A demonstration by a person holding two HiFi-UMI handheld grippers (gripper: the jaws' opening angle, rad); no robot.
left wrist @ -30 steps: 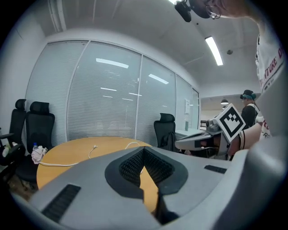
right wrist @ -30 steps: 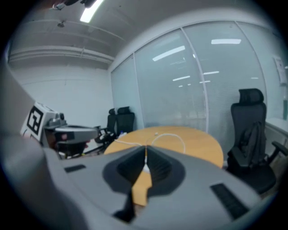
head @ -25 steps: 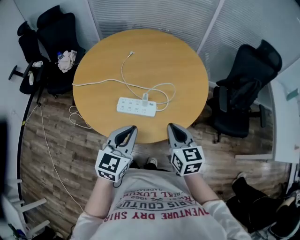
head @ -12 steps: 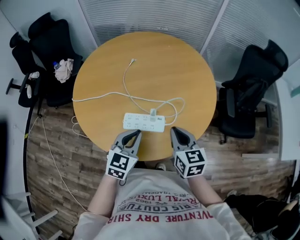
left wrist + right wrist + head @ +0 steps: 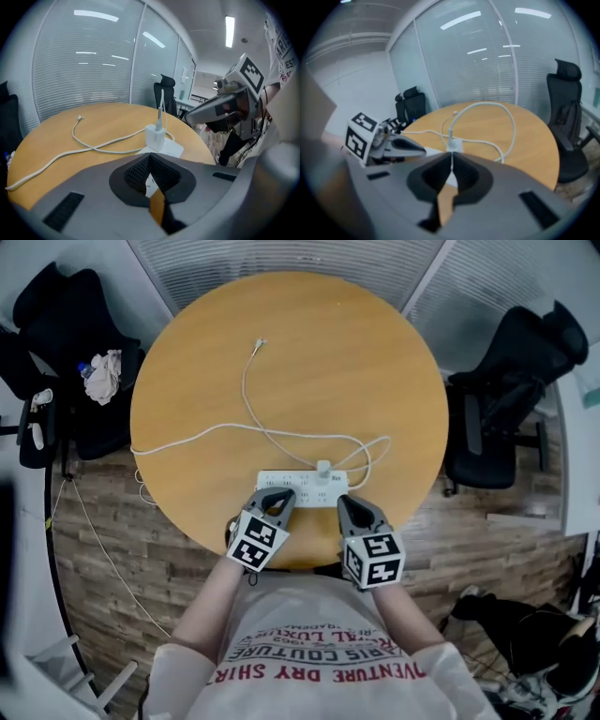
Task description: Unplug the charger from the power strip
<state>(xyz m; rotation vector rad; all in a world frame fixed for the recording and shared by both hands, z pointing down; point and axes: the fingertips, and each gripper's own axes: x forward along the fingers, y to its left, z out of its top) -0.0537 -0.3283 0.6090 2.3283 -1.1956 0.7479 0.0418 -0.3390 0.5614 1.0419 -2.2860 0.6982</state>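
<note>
OFFICE, ROUND WORKTOP [image 5: 375,352]: A person stands over a white power strip [image 5: 302,488] with a gripper in each hand, both poised at the strip's near edge. The charger [image 5: 323,468], a small white block, stands upright in a socket right of the strip's middle. Its cable [image 5: 246,390] loops away beyond the strip. The left gripper [image 5: 277,495] and right gripper [image 5: 350,501] both have their jaws closed together and hold nothing. The charger looks light, rigid and smooth-sided, and is probably snug in its socket. The sensible hold is across its flat body, not the soft cable, with the light strip pinned down so it does not lift too.
</note>
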